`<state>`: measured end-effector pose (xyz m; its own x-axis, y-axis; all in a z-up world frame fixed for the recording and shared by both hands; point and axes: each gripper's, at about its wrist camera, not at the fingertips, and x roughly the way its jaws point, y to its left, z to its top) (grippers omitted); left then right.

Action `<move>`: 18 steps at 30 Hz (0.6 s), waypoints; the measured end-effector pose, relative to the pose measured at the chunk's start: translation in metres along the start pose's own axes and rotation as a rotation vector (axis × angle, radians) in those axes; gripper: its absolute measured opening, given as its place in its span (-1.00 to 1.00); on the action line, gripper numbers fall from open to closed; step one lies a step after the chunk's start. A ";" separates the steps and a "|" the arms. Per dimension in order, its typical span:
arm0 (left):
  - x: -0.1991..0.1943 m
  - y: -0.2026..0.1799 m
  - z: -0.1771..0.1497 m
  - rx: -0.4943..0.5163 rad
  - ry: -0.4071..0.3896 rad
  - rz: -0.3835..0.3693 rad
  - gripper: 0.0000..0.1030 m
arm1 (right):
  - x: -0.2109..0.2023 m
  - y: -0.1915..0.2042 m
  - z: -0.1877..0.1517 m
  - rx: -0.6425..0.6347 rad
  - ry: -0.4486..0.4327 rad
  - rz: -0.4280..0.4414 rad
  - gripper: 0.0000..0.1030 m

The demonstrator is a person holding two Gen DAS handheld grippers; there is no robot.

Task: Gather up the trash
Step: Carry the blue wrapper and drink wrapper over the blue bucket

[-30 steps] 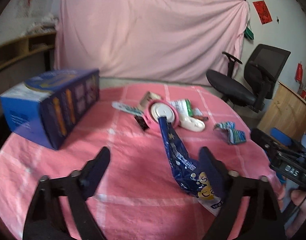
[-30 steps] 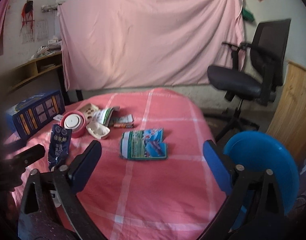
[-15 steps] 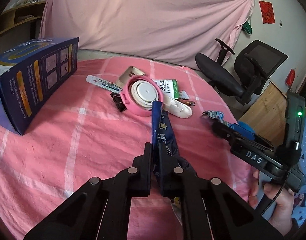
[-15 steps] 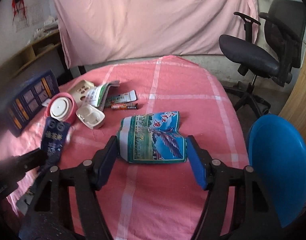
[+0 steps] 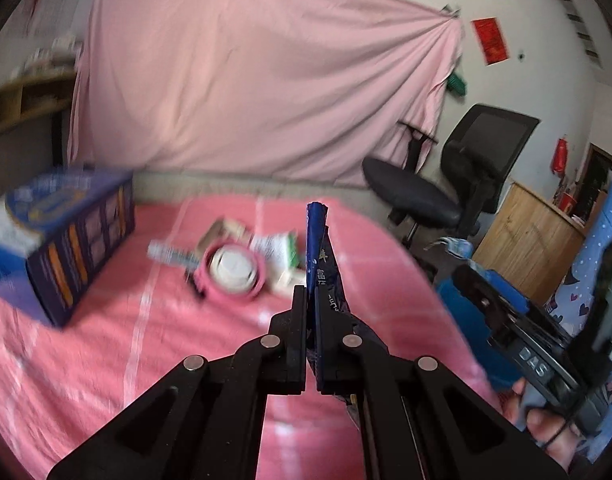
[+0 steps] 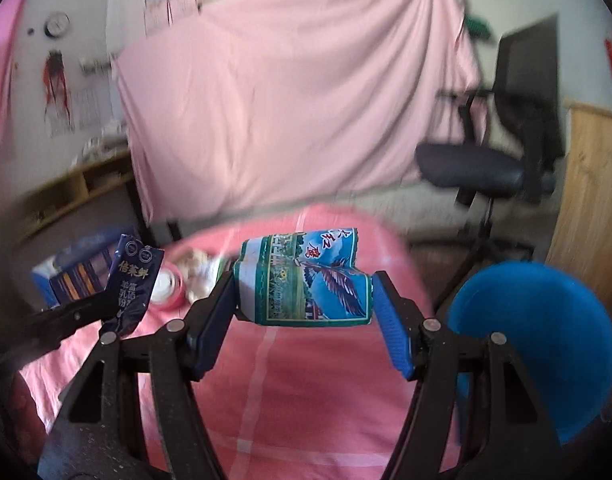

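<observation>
Left wrist view: left gripper (image 5: pixel 312 312), jaws pinched on a dark blue wrapper (image 5: pixel 320 264) standing upright above the pink tablecloth (image 5: pixel 145 360). Behind it, on the cloth: a pink round lid (image 5: pixel 231 276), a blue box (image 5: pixel 65 236) (both blurred). Right wrist view: right gripper (image 6: pixel 303 312), jaws clamped around a crushed green-blue packet (image 6: pixel 301 280), lifted off the cloth. Blue bin (image 6: pixel 546 340) at right, beside the table.

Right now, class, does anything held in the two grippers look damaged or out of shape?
Yes. The green-blue packet in the right gripper is crushed and creased. The dark blue pouch pinched by the left gripper is flattened and crumpled.
</observation>
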<state>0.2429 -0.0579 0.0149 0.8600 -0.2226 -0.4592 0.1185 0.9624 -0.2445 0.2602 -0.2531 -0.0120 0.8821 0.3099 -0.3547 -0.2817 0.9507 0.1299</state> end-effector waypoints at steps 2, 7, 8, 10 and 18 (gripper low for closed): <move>-0.007 -0.013 0.006 0.037 -0.058 -0.008 -0.97 | -0.016 -0.003 0.006 -0.002 -0.072 -0.017 0.56; -0.017 -0.050 0.022 0.108 -0.177 -0.058 -0.97 | -0.056 -0.015 0.019 0.016 -0.233 -0.098 0.56; -0.018 -0.057 0.025 0.119 -0.194 -0.069 -0.97 | -0.062 -0.017 0.020 0.021 -0.255 -0.115 0.56; -0.017 -0.070 0.031 0.144 -0.225 -0.097 -0.97 | -0.076 -0.026 0.023 0.035 -0.307 -0.168 0.56; 0.020 -0.138 0.040 0.188 -0.189 -0.238 -0.97 | -0.105 -0.082 0.022 0.132 -0.322 -0.357 0.56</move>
<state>0.2636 -0.1889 0.0731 0.8717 -0.4284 -0.2381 0.4010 0.9027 -0.1561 0.1991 -0.3638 0.0347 0.9924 -0.0748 -0.0972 0.0911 0.9802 0.1757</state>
